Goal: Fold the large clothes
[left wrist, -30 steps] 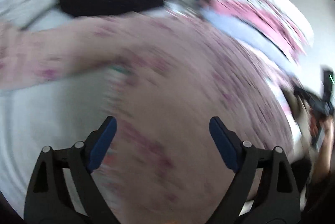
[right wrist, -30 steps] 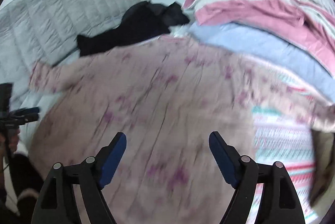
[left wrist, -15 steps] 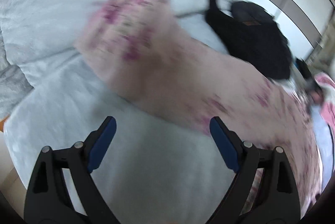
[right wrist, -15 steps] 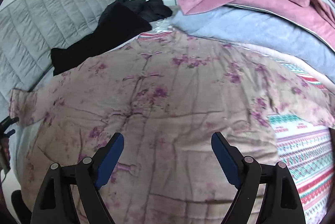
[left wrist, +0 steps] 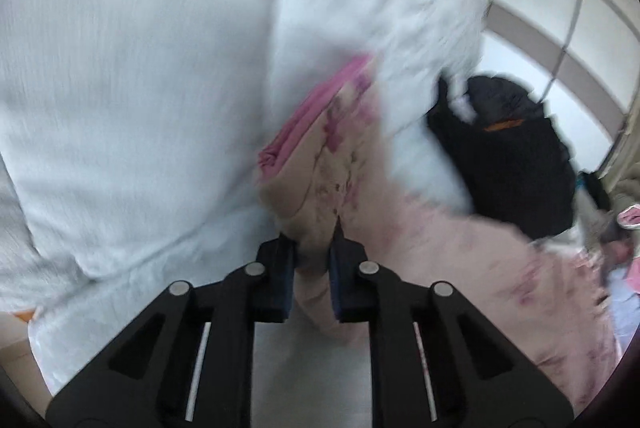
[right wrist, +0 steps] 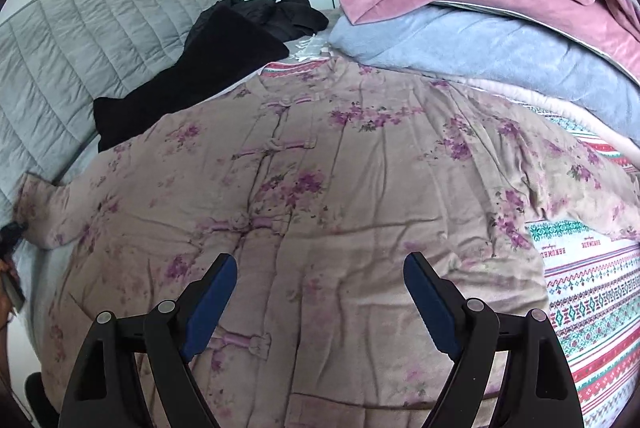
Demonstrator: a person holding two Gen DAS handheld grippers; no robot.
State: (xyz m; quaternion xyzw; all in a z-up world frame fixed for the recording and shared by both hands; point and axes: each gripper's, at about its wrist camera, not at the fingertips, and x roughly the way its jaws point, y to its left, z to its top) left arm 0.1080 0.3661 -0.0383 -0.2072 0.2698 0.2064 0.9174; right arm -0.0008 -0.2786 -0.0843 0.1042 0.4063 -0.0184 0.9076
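A large pink floral padded jacket (right wrist: pixel 320 188) lies spread face up on the bed, buttons down its middle, both sleeves out to the sides. My left gripper (left wrist: pixel 312 260) is shut on the end of the jacket's left sleeve (left wrist: pixel 320 164), whose pink lining shows at the cuff. In the right wrist view that sleeve end (right wrist: pixel 36 212) is at the far left edge. My right gripper (right wrist: pixel 318 292) is open and empty, hovering over the jacket's lower front.
A black garment (right wrist: pixel 208 60) lies beyond the jacket near the grey quilted headboard (right wrist: pixel 80 40). Stacked pink and blue blankets (right wrist: pixel 480 8) fill the right back. A striped patterned sheet (right wrist: pixel 592 296) shows at the right. White bedding (left wrist: pixel 140 88) surrounds the sleeve.
My left gripper swung left to the sleeve end and shut on it. My right gripper stayed open over the jacket's front, with the view steadying.
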